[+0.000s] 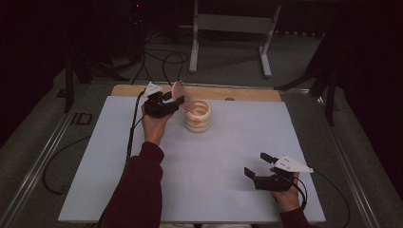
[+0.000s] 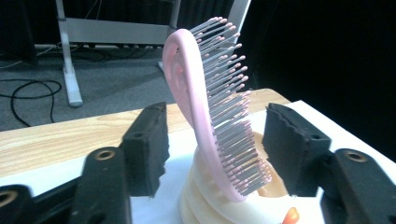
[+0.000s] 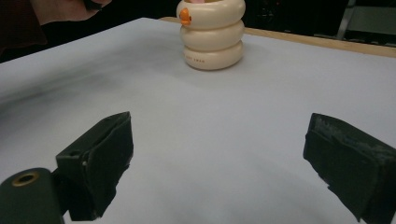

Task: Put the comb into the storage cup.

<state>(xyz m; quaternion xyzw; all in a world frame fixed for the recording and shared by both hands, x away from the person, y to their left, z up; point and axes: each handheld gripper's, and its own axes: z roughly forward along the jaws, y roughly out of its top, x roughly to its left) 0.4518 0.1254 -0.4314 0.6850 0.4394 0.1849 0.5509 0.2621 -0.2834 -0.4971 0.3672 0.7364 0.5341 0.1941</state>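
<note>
- Looking down from above, I saw the left gripper (image 1: 172, 101) beside a pink hairbrush (image 1: 180, 95) leaning in the cream holder (image 1: 198, 116).
- Its own view had the jaws apart, clear of the brush; backing away seemed next.
- The right gripper (image 3: 217, 163) sat open, idle.

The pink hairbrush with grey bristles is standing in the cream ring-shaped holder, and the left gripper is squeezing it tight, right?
Not quite. The pink hairbrush with grey bristles does stand in the cream ring-shaped holder, but the left gripper is not squeezing it. The left gripper view shows its jaws open, with a gap on each side of the brush.
</note>
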